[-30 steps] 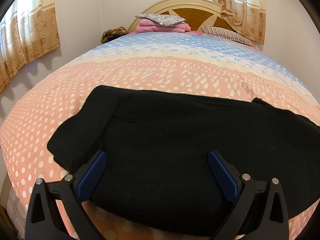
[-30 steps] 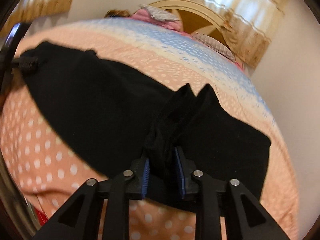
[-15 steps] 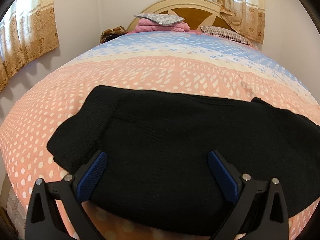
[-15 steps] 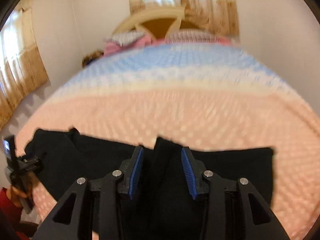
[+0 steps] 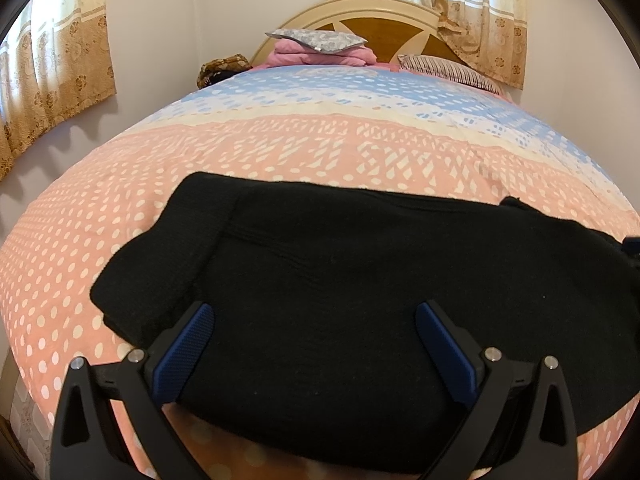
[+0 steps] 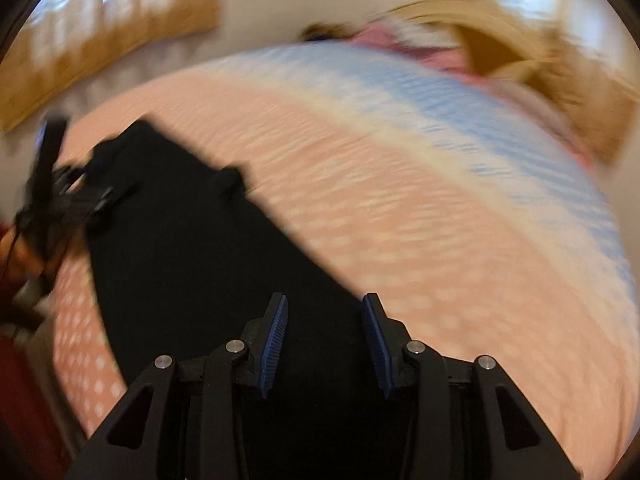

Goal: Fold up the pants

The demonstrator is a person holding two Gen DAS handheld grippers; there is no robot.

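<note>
Black pants (image 5: pixel 360 288) lie flat across the near part of the bed, waistband end at the left. My left gripper (image 5: pixel 316 320) is wide open and empty, hovering over the near edge of the pants. In the blurred right wrist view the pants (image 6: pixel 192 248) run from the lower middle to the left. My right gripper (image 6: pixel 324 320) is open and empty just above the pants' right end. The left gripper (image 6: pixel 52 184) shows at the far left of that view.
The bed (image 5: pixel 320 136) has a pink, cream and blue dotted cover. Folded pink bedding with a grey pillow (image 5: pixel 320 46) and a striped pillow (image 5: pixel 448 70) lie by the wooden headboard (image 5: pixel 380 28). Curtains (image 5: pixel 52 64) hang on the left and back walls.
My right gripper opened and let go of the bunched pants fabric, which now lies flat, then swung to the left. The left gripper stayed still and open.
</note>
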